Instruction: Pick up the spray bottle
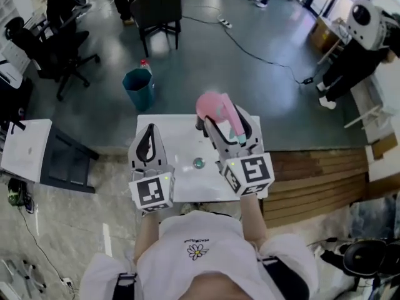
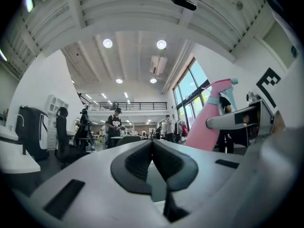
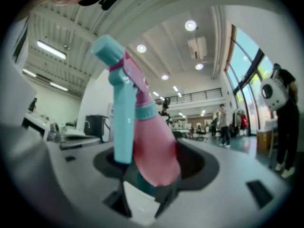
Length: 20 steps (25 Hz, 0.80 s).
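Head view: your right gripper (image 1: 220,125) clamped the pink spray bottle (image 1: 211,107) over the desk's (image 1: 181,189) far right corner. Your left gripper (image 1: 148,141) hung by the left edge. The shirt print was too small to read.

Left gripper view: the jaws were together and empty, with the spray bottle (image 2: 207,120) at right.

Right gripper view: the jaws pinched the spray bottle (image 3: 153,148) and its teal trigger (image 3: 121,113). You had no readable label there.

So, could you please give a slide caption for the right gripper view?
Right claw shut on a pink spray bottle with a teal trigger head.
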Tool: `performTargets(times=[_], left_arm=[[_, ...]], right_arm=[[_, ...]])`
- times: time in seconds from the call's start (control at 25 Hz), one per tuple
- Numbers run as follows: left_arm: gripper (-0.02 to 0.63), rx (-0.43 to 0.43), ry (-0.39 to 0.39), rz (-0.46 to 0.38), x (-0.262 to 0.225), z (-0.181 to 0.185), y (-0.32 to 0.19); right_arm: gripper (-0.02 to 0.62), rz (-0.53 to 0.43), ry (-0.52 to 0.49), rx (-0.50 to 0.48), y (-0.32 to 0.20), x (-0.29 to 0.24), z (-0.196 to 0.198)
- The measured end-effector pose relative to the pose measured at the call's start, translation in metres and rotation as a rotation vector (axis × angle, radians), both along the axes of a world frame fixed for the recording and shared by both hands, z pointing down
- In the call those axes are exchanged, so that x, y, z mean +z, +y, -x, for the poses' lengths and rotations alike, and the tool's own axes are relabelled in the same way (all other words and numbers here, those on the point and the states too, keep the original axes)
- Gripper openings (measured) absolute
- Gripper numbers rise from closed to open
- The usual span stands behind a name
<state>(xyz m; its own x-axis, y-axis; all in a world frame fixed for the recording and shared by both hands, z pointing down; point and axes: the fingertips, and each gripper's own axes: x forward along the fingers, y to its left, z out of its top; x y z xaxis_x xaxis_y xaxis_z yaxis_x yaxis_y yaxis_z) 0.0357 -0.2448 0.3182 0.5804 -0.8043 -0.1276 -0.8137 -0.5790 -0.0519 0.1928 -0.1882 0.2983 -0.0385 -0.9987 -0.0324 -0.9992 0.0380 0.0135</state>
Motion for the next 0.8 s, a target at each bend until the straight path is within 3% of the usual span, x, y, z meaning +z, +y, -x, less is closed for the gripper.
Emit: performTargets(times=[0.32, 0.8], left_arm=[[0.02, 0.132, 0.023, -0.047, -0.02, -0.056, 0.02], [0.02, 0.127, 0.017, -0.057, -0.016, -0.062, 0.02]], right_arm=[[0.298, -0.01, -0.025, 0.17, 0.06, 0.004, -0.047], [0.298, 0.029, -0.073, 0.248, 0.081, 0.028, -0.07]])
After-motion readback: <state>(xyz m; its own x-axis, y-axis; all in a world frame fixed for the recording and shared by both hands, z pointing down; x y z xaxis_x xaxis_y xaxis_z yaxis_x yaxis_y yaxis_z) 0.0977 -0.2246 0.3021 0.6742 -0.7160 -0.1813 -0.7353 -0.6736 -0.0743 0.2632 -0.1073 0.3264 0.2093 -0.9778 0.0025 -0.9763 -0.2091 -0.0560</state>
